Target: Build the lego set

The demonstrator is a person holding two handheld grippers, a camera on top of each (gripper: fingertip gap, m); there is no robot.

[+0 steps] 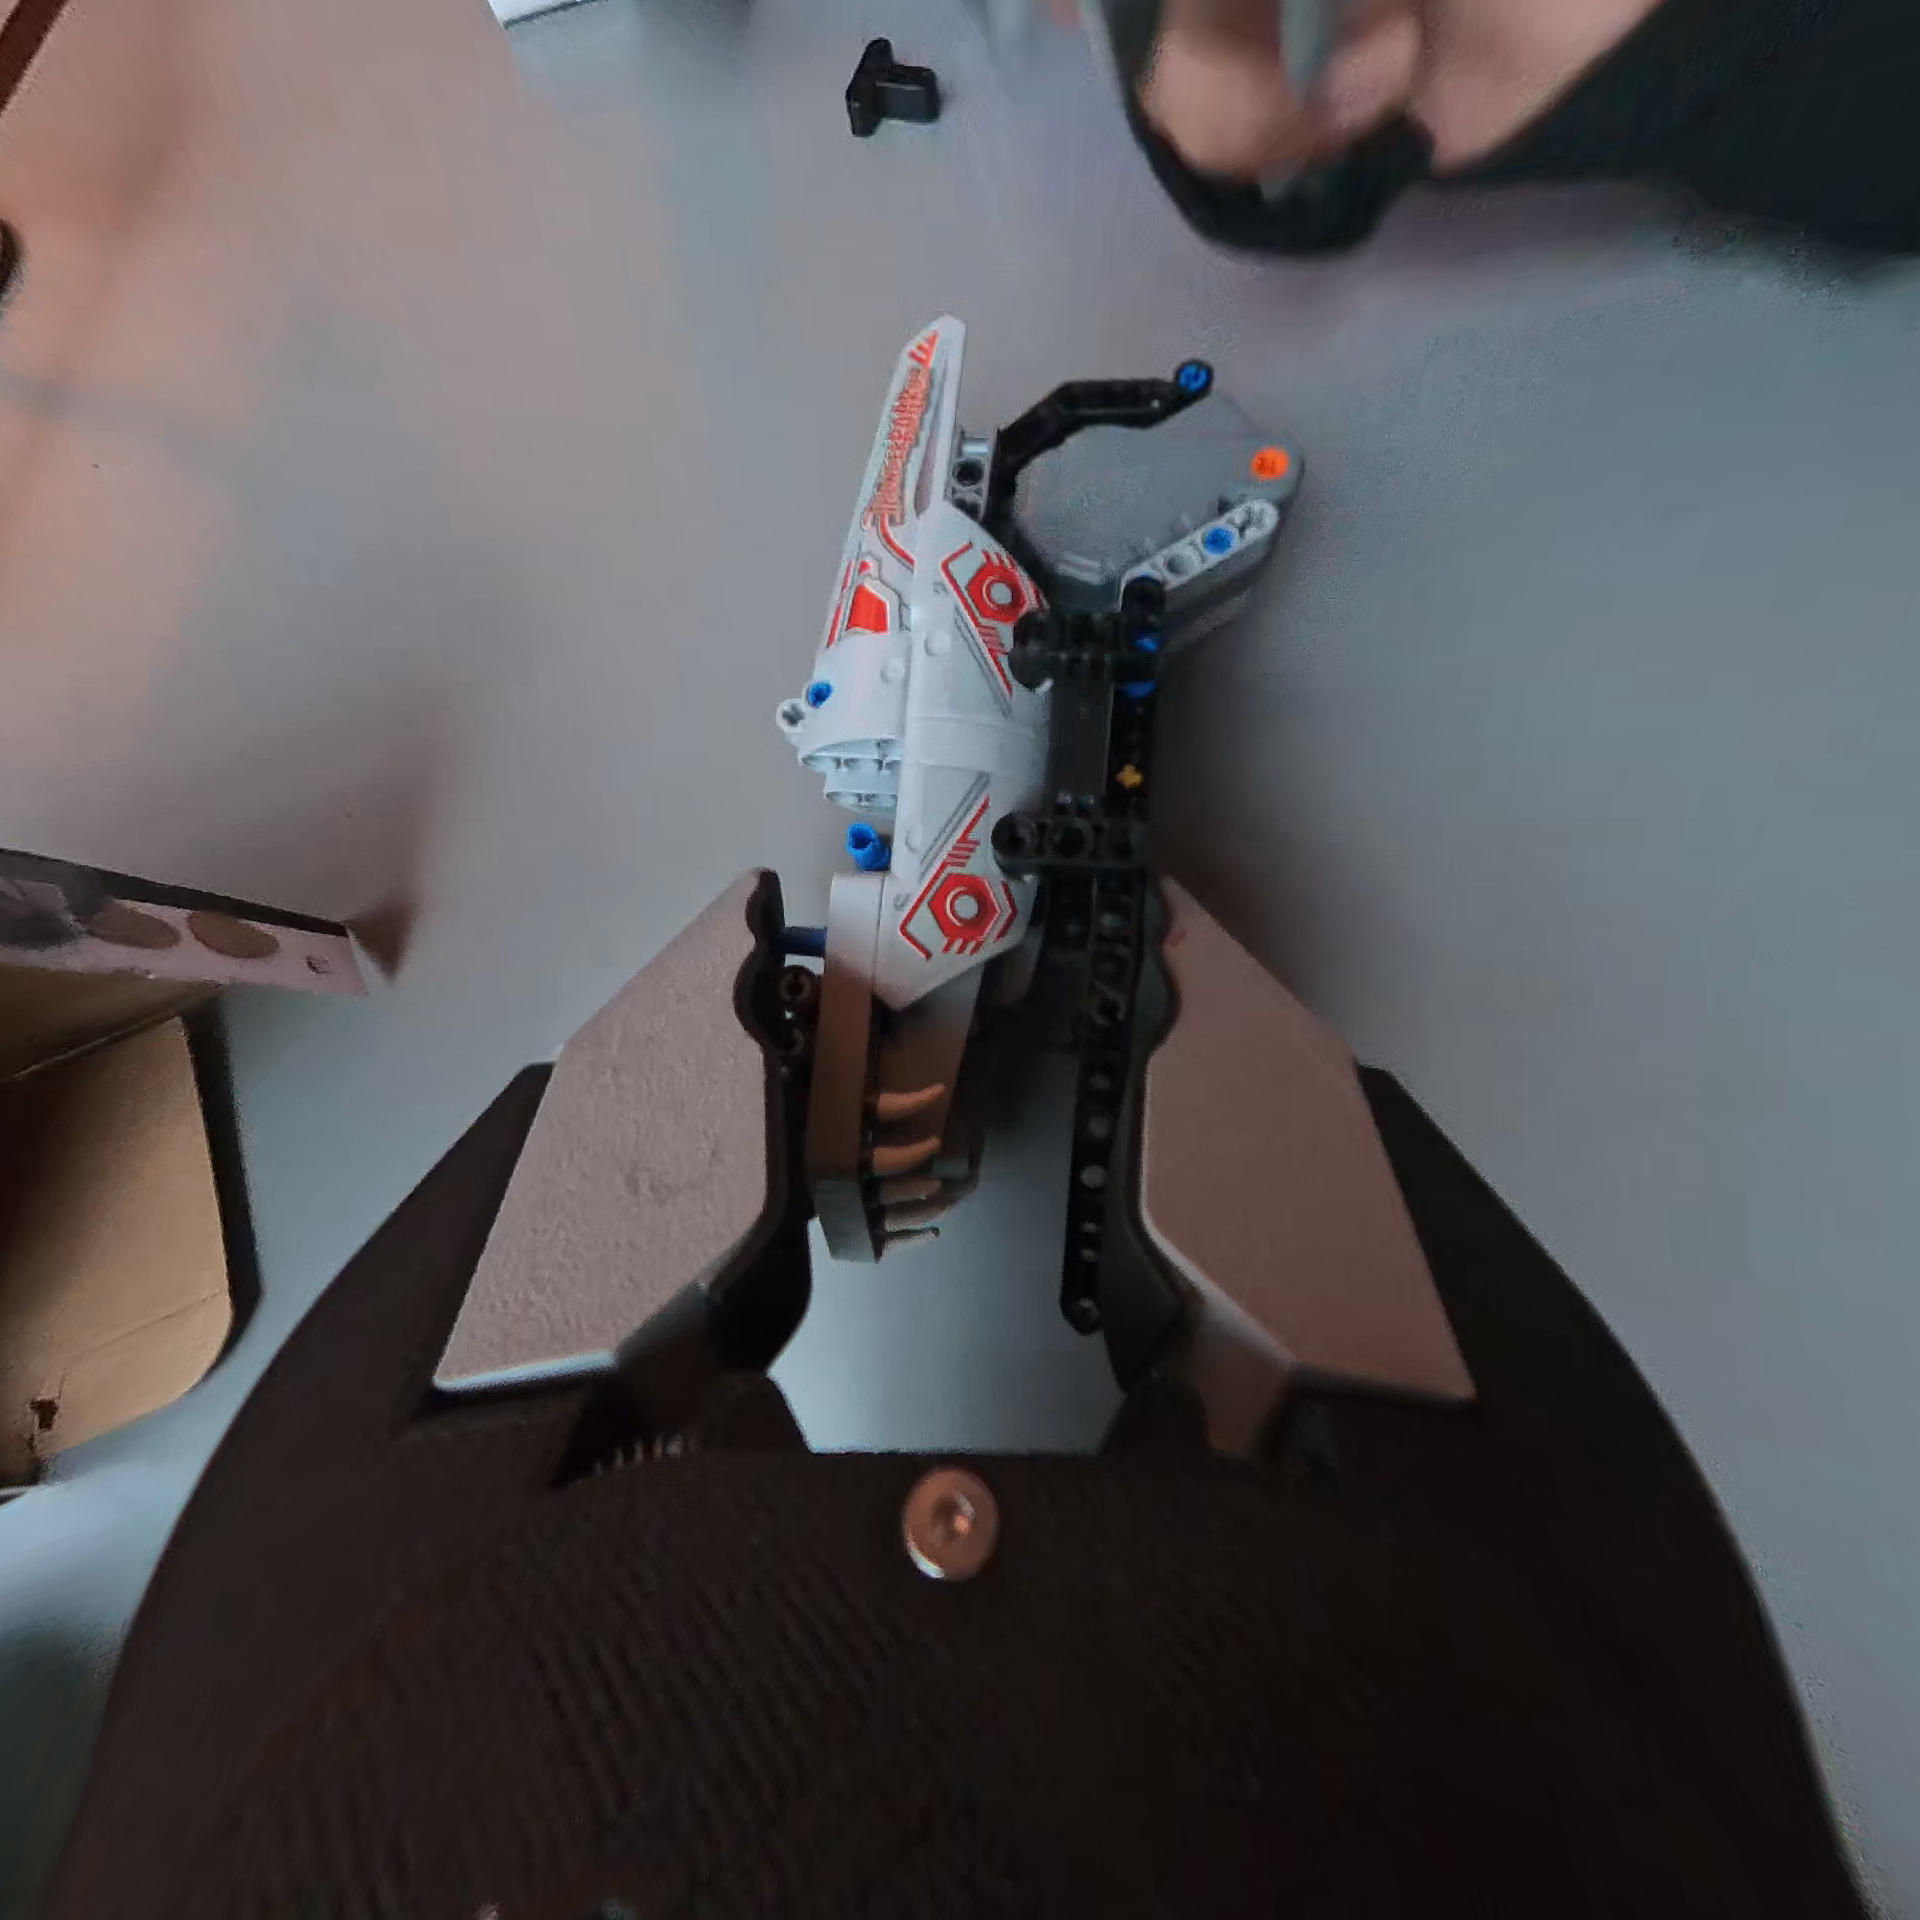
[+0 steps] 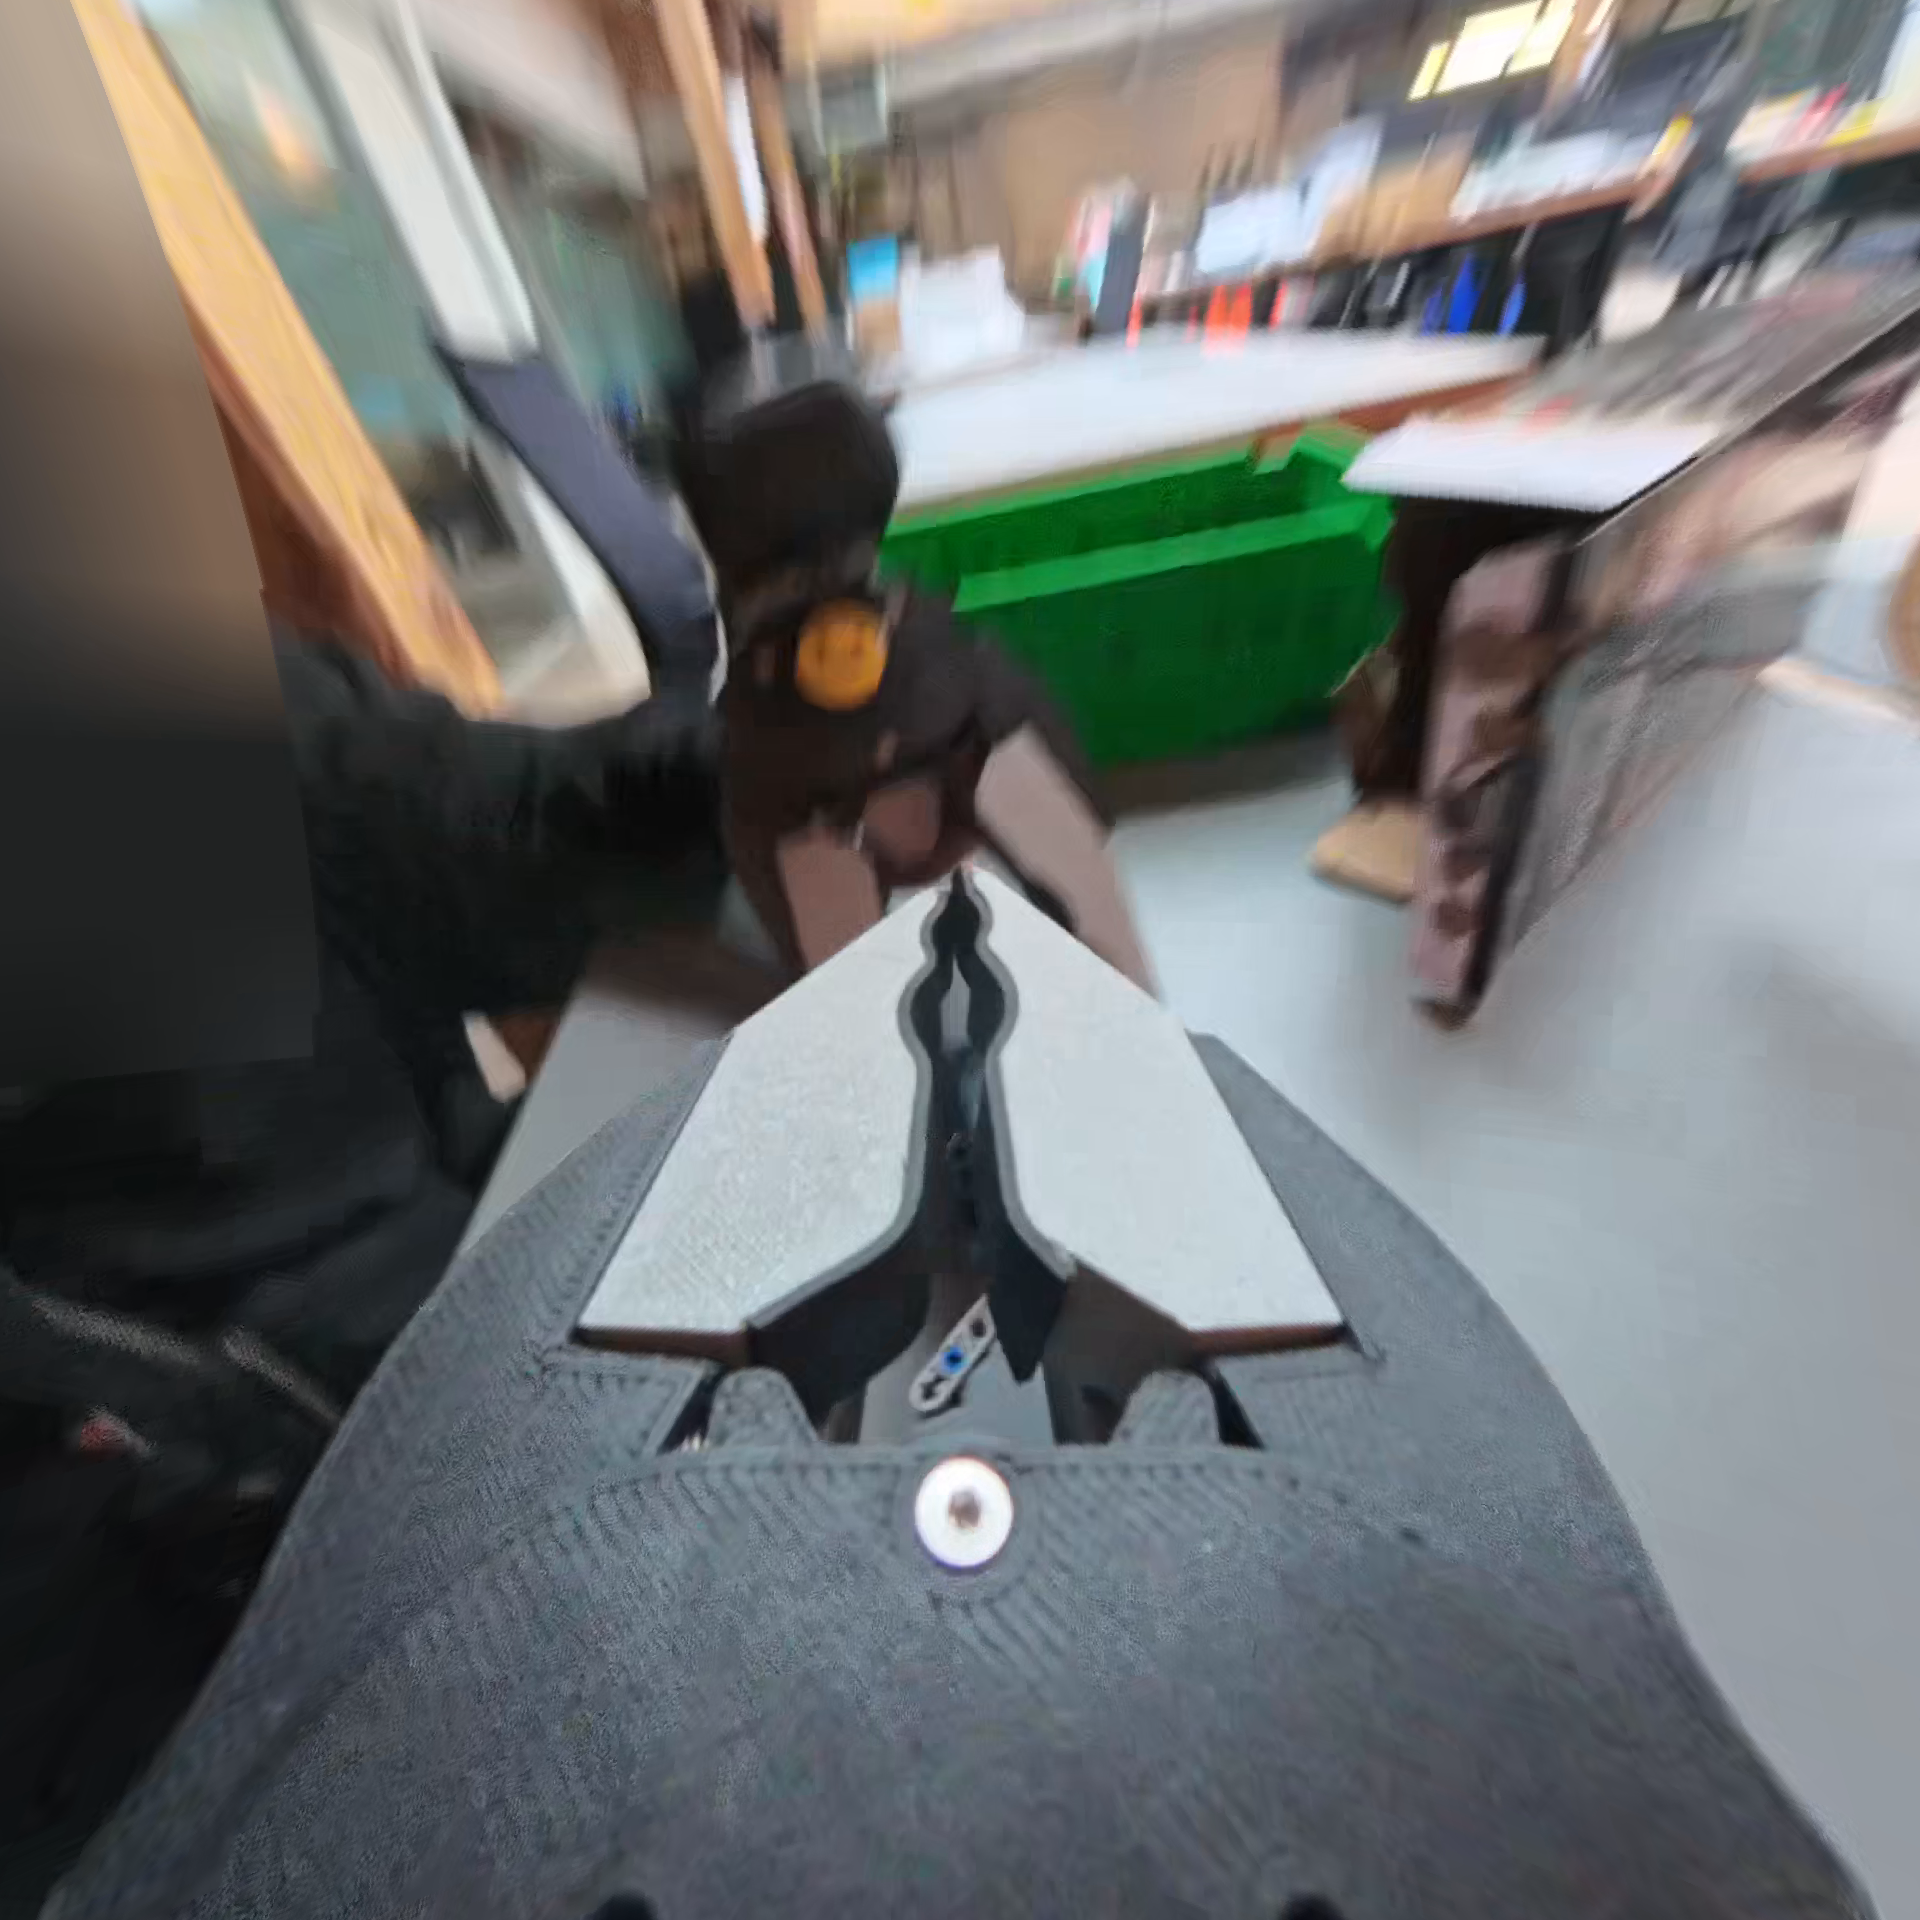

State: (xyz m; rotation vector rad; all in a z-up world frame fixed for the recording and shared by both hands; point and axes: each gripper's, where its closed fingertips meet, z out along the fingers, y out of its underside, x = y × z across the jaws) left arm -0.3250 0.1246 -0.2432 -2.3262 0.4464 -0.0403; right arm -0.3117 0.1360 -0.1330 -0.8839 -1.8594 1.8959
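Note:
In the left wrist view my left gripper [image 1: 961, 935] is shut on the lower end of the lego model [image 1: 956, 727], a build of white panels with red markings, black beams and blue pins that lies on the grey table [image 1: 1507, 831]. The fingers press on it from both sides. In the right wrist view my right gripper [image 2: 961, 904] is shut, raised off the table and pointing towards the left gripper [image 2: 894, 790]. A small grey beam with a blue pin [image 2: 951, 1361] shows sharply between the finger bases and seems to be held.
A small black lego piece [image 1: 891, 88] lies on the table beyond the model. A hand in a dark sleeve [image 1: 1299, 114] is at the far right. A cardboard box [image 1: 104, 1195] sits at the left. A green bin [image 2: 1143, 603] and shelves stand in the blurred background. Tip to tip, the grippers are about 9 centimetres apart.

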